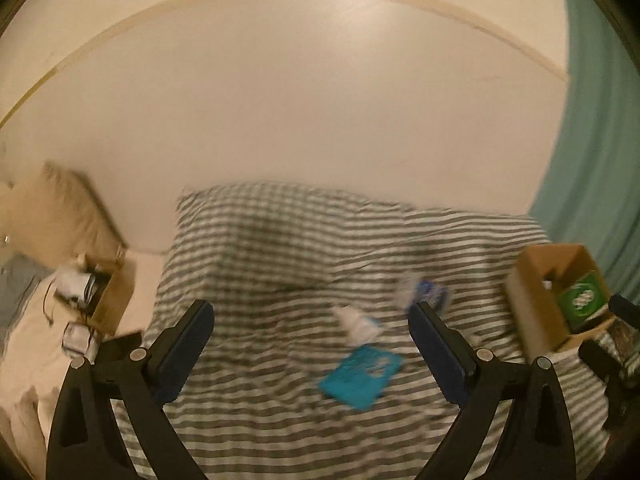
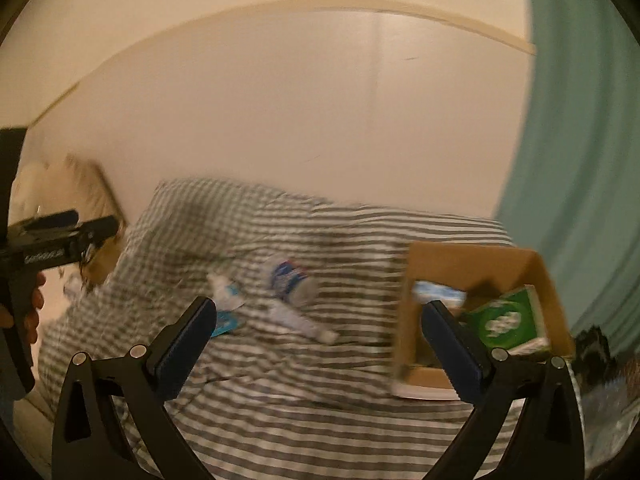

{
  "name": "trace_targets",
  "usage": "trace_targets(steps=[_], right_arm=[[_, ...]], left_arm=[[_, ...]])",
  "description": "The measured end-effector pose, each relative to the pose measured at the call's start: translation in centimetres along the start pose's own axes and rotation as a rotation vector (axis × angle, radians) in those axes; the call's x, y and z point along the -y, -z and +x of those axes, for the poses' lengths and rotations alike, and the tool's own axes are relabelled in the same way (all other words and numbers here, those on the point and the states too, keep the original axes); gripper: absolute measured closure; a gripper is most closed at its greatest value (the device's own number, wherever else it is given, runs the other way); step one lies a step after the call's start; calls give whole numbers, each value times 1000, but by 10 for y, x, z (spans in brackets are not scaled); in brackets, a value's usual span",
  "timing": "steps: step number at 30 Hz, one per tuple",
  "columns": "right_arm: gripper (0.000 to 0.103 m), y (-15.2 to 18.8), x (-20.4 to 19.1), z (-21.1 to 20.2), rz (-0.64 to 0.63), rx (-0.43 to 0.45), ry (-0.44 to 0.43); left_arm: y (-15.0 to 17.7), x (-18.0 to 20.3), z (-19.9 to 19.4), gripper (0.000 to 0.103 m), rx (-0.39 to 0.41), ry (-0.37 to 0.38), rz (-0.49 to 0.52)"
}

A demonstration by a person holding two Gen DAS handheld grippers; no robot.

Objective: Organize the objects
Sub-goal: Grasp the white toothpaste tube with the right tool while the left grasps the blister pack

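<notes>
Loose items lie on a grey-and-white striped bed (image 1: 280, 248): a teal packet (image 1: 360, 376), a small white bottle (image 1: 356, 322) and a blue-and-white item (image 1: 424, 294). The right wrist view shows the bottle (image 2: 226, 290), the blue-and-white item (image 2: 290, 278), a white tube (image 2: 302, 322) and a corner of the packet (image 2: 226, 322). A cardboard box (image 1: 532, 316) at the right holds a green box (image 1: 582, 300); it also shows in the right wrist view (image 2: 412, 320) with the green box (image 2: 506, 320). My left gripper (image 1: 310, 312) is open and empty above the bed. My right gripper (image 2: 320, 312) is open and empty, beside the box.
A teal curtain (image 1: 600, 140) hangs at the right. A cream wall (image 1: 320, 100) stands behind the bed. A second cardboard box (image 1: 112, 292) with cables and clutter sits off the bed's left side. The left gripper's body (image 2: 52, 244) shows at the left of the right wrist view.
</notes>
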State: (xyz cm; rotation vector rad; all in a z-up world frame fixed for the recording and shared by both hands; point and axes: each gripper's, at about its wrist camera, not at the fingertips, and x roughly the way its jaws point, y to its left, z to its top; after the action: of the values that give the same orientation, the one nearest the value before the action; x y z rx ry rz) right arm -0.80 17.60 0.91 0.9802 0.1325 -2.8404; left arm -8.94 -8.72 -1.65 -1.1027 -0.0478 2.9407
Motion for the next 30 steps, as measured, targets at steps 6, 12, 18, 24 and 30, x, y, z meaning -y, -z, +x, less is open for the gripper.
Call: trace_targets(steps=[6,12,18,24,30], right_arm=[[0,21,-59,51,-176,-67,14],[0,24,-63,98,-165,-131,19],[0,31,-44,142,-77,-189,21],[1,27,-15,170,14,-223,-46],[7,24,-11,211,-82,-296,-15]], left_arm=[[40,-20,46,3,-94,26,-21],[67,-3,96,3,-229,89,58],[85,31,129,3,-299,162,176],[90,46,162,3,-377,204,121],[88,61,194,6,-404,210,101]])
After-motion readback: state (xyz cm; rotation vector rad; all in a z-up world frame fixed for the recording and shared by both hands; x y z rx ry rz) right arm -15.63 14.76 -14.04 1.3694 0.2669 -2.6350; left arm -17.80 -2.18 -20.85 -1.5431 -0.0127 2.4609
